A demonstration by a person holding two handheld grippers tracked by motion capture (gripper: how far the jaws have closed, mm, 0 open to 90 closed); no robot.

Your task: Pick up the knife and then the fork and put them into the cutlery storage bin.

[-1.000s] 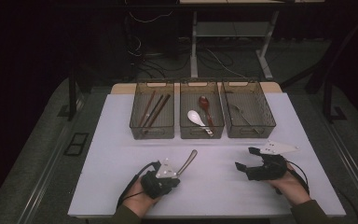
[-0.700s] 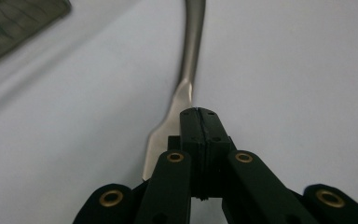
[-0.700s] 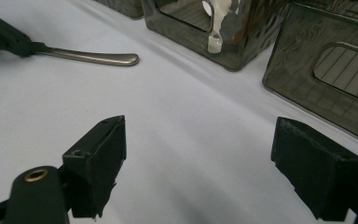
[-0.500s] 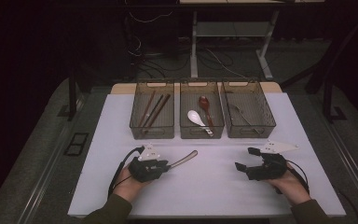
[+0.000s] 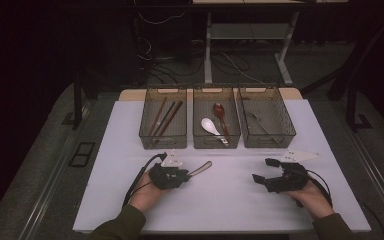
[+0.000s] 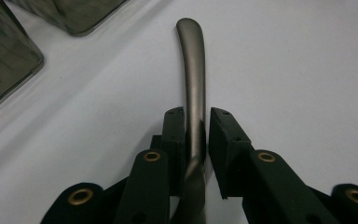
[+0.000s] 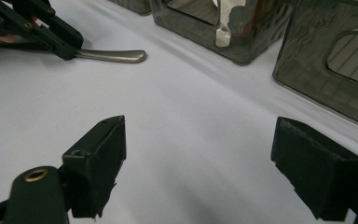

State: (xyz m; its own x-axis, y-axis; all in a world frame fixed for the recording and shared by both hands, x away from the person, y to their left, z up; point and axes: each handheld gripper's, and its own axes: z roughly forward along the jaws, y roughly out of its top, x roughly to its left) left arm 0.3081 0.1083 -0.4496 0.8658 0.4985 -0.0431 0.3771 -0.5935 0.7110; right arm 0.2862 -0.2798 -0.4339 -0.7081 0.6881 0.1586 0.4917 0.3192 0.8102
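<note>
Left tongs (image 5: 186, 174) pinching a metal spoon (image 6: 192, 79) by its handle, near the front edge of the worktop (image 5: 230, 200), left of middle. Right tongs (image 5: 266, 172) spread wide, holding nothing, toward the front right corner. Three mesh baskets (image 5: 266, 142) along the back edge.

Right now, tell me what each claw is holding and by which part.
The left claw grips a grey metal utensil across its handle, the handle's rounded end sticking out ahead. The right claw stands open, holding nothing.
</note>
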